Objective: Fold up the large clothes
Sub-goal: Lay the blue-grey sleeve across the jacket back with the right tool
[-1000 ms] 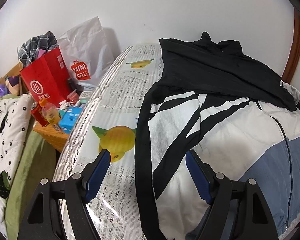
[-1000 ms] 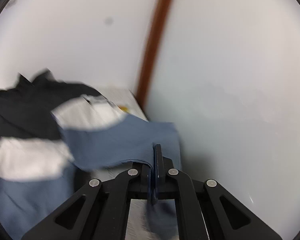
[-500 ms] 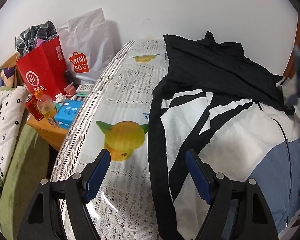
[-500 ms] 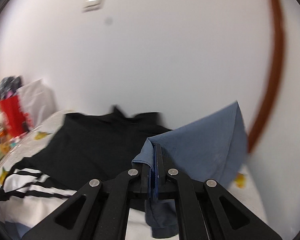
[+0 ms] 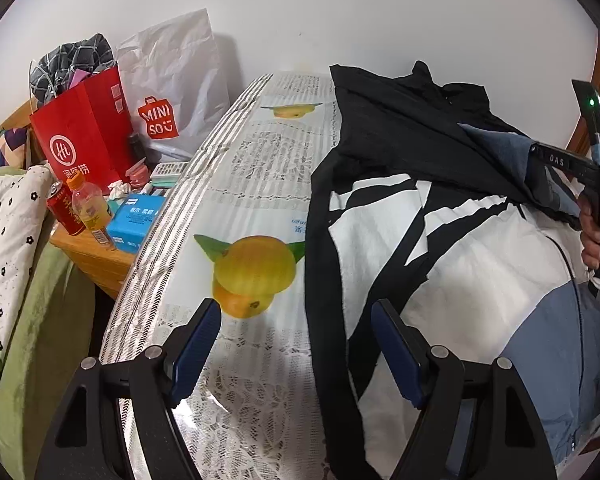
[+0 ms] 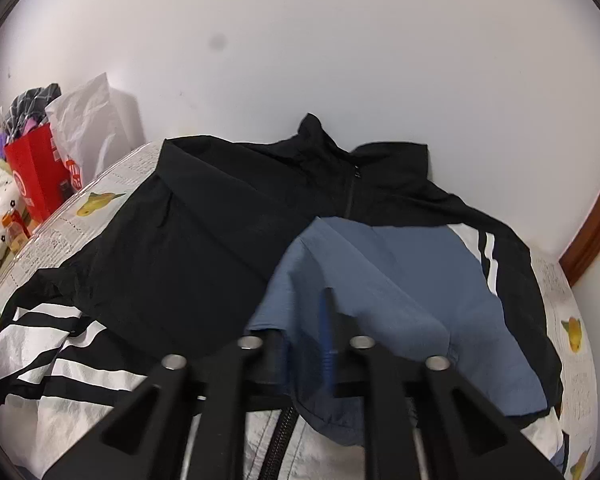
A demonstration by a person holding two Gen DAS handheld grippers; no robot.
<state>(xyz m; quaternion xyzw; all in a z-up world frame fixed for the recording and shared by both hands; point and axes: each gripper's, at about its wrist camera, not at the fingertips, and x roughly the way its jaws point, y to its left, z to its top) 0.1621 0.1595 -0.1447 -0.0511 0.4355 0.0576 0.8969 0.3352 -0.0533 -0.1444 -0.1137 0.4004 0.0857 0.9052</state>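
Jacket (image 6: 204, 240) lies spread across the table (image 5: 252, 184), collar at 12 o'clock by the wall. Blue sleeve (image 6: 380, 280), lifted high half a second ago, now folded down over the black chest. Right gripper (image 6: 304, 328) jaws opening, sleeve cloth between them. Left gripper (image 5: 296, 344) unchanged: wide apart, empty, over jacket's 9 o'clock edge.
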